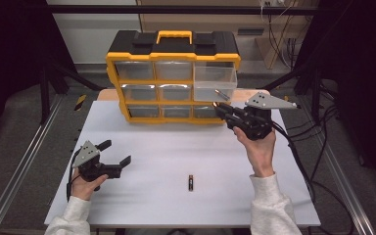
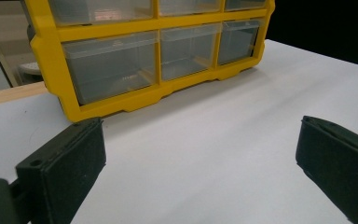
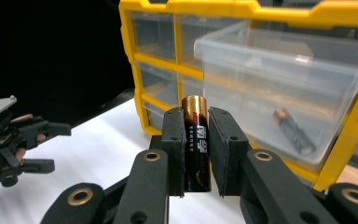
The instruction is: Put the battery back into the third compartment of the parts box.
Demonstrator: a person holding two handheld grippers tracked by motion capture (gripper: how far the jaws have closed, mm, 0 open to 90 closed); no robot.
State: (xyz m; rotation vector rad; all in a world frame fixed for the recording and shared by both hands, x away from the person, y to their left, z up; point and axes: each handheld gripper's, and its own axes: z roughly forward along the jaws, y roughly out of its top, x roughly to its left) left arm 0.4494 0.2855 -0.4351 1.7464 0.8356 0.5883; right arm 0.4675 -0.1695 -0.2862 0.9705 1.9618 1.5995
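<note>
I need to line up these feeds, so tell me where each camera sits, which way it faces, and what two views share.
High view: above the person's side, looking forward and down on the white table; both forearms, left gripper and right gripper show.
Left gripper view: rides the left gripper, facing the yellow organizer; its open jaws show.
Right gripper view: rides the right gripper, facing the pulled-out drawer; its jaws clamp a battery.
Shared: the high and right gripper views both show the battery lying in the drawer.

Clear plastic drawer (image 3: 279,70) (glossy battery (image 3: 196,140))
</note>
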